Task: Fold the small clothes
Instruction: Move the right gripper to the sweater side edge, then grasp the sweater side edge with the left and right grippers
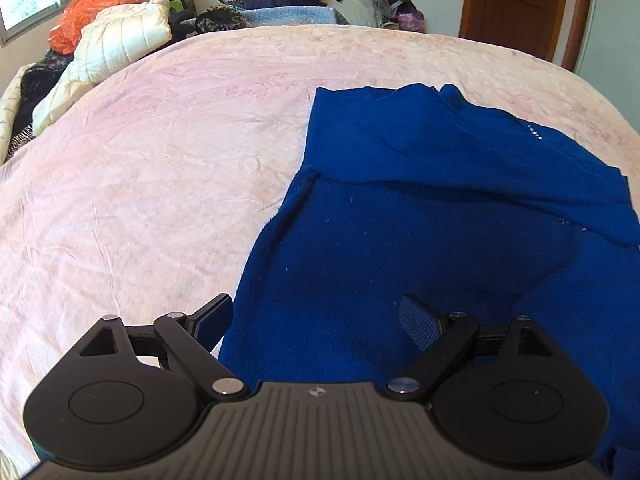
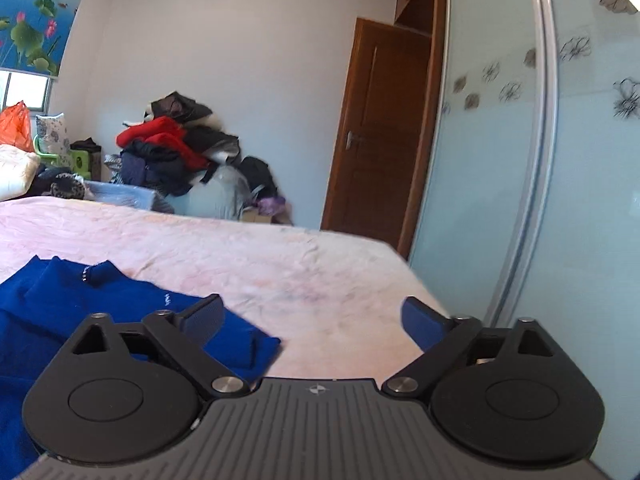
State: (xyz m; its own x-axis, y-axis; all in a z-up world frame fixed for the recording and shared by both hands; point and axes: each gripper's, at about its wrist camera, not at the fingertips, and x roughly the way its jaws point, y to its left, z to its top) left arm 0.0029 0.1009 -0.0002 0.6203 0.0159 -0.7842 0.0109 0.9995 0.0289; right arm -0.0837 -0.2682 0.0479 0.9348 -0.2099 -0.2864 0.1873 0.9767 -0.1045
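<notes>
Both my tongs gape wide, empty. The blue sweater [image 1: 440,208] lies lengthwise away from my left tongs [image 1: 316,320], directly below them; my right tongs [image 2: 316,320] sit off its right edge.

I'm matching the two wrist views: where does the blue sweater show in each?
Left wrist: blue sweater fills centre and right, lying on the pink bedspread.
Right wrist: it lies lower left.
Shared landmark: the brown door.

Home bedroom: bed [image 1: 160,160], wardrobe [image 2: 500,160].
</notes>
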